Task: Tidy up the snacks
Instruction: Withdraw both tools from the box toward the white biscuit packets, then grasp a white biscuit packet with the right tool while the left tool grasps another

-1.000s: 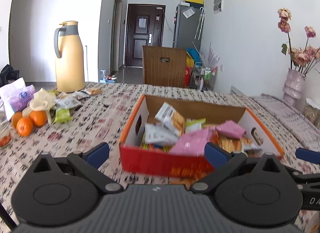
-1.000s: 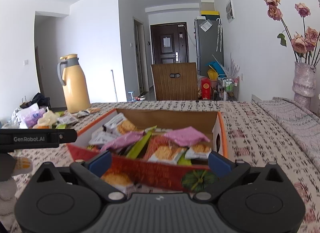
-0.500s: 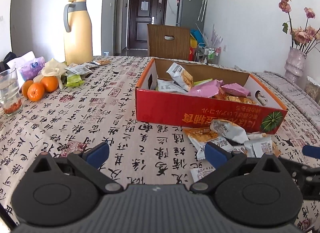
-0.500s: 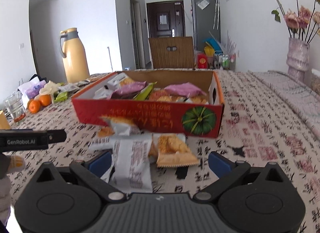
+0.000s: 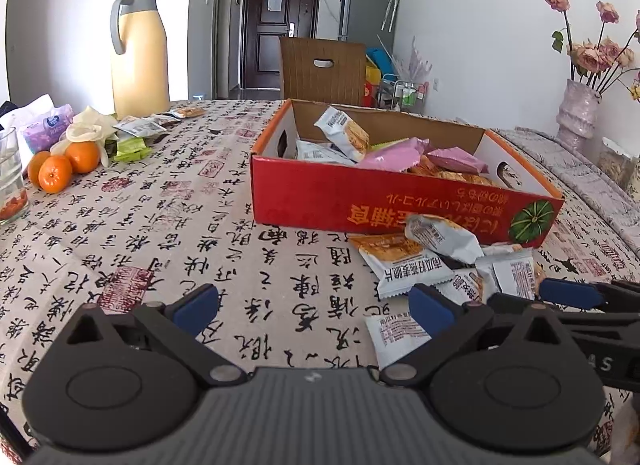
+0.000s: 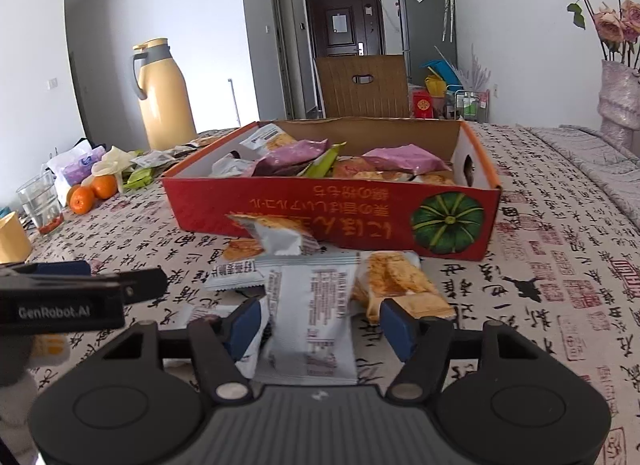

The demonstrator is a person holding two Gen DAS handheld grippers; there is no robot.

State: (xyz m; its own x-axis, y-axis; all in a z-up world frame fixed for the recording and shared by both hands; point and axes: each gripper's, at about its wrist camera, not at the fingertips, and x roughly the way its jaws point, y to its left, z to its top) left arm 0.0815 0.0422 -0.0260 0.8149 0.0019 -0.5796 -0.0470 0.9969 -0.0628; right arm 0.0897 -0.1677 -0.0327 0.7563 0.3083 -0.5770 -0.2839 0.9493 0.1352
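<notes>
A red cardboard box (image 5: 400, 201) (image 6: 332, 209) full of snack packets stands on the table. Several loose packets lie in front of it, among them a white packet (image 6: 312, 325) (image 5: 416, 269). My right gripper (image 6: 320, 325) is low over the table with its fingers either side of that white packet, partly closed, not visibly clamping it. My left gripper (image 5: 312, 305) is open and empty above the cloth, left of the loose packets. The right gripper's fingertip (image 5: 568, 293) shows in the left wrist view.
A yellow thermos jug (image 5: 138, 53), oranges (image 5: 64, 165), a glass (image 5: 10, 173), tissue pack (image 5: 46, 125) and more packets (image 5: 136, 129) sit at the far left. A vase of dried roses (image 5: 578, 113) stands far right. A yellow cup (image 6: 12, 237) is at the left edge.
Both grippers have come down toward the table in front of the box. The right gripper's fingers have narrowed around the white packet. The left gripper stays wide open.
</notes>
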